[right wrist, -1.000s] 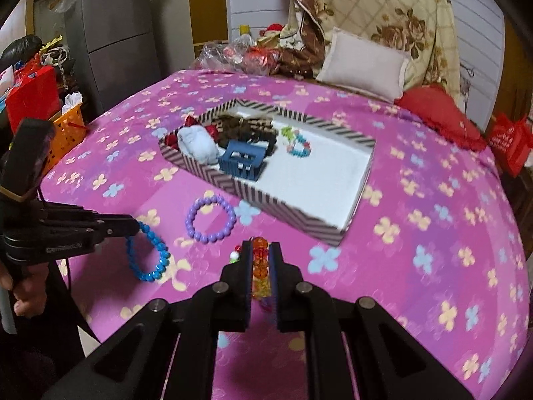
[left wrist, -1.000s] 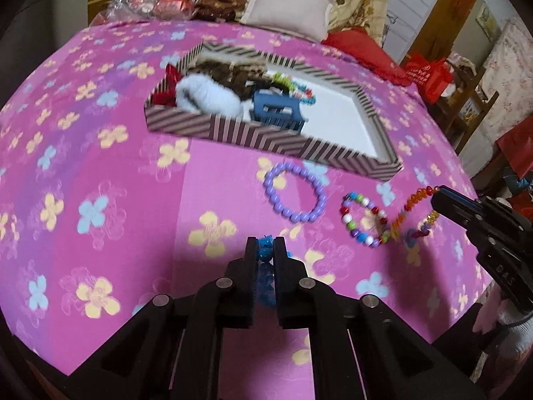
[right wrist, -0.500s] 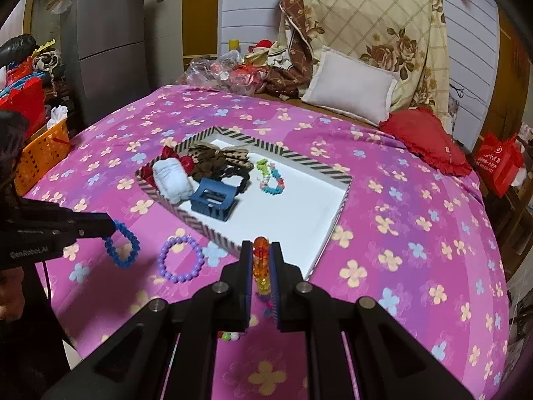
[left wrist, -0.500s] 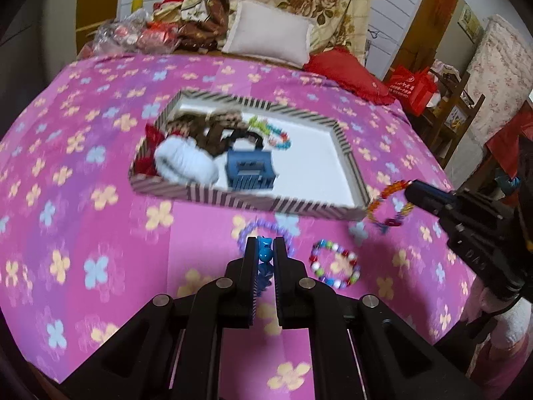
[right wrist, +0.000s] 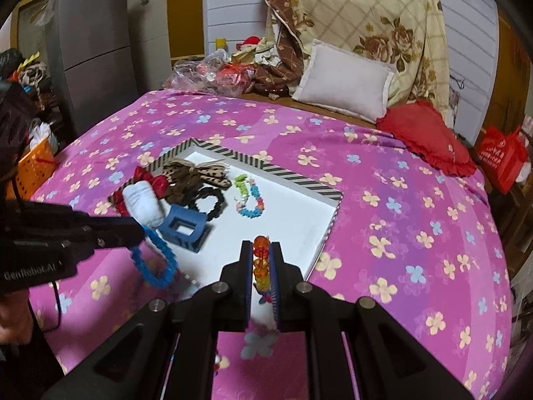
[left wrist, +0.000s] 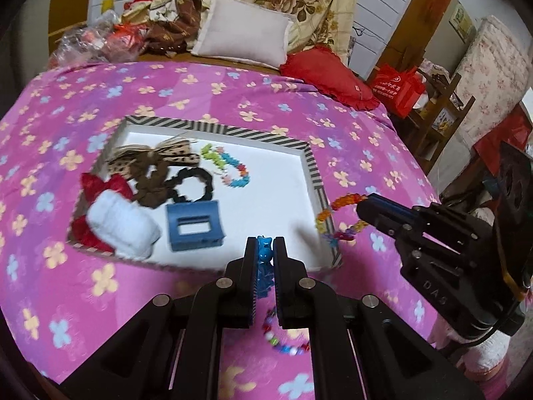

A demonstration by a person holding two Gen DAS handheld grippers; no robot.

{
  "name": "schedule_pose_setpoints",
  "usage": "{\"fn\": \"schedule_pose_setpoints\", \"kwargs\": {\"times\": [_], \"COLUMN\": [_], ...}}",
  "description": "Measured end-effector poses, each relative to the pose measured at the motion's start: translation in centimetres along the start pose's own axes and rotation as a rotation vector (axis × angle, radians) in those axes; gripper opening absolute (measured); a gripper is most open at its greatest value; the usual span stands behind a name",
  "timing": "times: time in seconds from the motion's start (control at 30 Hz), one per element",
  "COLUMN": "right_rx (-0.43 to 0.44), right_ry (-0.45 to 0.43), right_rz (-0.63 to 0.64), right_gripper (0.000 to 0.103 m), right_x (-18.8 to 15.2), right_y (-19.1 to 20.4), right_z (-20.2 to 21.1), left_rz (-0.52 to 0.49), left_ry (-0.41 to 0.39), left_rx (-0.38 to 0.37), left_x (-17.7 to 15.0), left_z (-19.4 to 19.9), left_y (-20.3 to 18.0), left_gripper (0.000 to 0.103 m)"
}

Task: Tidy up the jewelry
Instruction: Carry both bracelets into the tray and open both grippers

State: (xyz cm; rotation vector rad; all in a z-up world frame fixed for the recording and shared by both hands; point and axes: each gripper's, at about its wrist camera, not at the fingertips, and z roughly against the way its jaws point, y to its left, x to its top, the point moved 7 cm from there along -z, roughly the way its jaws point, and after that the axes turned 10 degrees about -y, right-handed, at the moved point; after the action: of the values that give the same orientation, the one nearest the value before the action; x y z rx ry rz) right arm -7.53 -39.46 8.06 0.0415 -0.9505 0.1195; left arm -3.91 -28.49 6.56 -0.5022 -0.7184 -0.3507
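A tray (left wrist: 314,170) lies in the middle of a bedspread (left wrist: 233,100). In the tray's left half sit a bow (left wrist: 156,156), a scrunchie (left wrist: 193,185), a hair claw (left wrist: 195,226) in front of it, and a fluffy band (left wrist: 123,226) at the near left corner. A star bracelet (left wrist: 230,170) lies right of the scrunchie. In front of the tray, on the bedspread, lies a bead bracelet (left wrist: 286,343). Behind the tray, at the far edge, a pillow (left wrist: 243,30) stands left of a cushion (left wrist: 329,76)
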Motion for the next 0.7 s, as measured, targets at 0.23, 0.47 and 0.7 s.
{"fn": "schedule_pose_setpoints", "kwargs": {"times": [0.23, 0.47, 0.7], "right_rx": [0.01, 0.056, -0.008], "right_ry": [0.053, 0.097, 0.143], "right_rz": [-0.046, -0.013, 0.016], "right_gripper": [0.009, 0.009, 0.009], "right_x": [0.3, 0.8, 1.3], "right_y": [-2.2, -1.2, -3.0], "right_z": [-4.0, -8.3, -14.0], "left_rz": [0.002, 0.01, 0.002], "left_ry": [0.032, 0.084, 0.095], "left_rx": [-0.011, 0.091, 0.151], "left_x": [0.7, -0.3, -0.6], "left_z": [-5.0, -8.8, -10.2], "left_y": [-0.7, 2.3, 4.5], "left_gripper": [0.005, 0.005, 0.005]}}
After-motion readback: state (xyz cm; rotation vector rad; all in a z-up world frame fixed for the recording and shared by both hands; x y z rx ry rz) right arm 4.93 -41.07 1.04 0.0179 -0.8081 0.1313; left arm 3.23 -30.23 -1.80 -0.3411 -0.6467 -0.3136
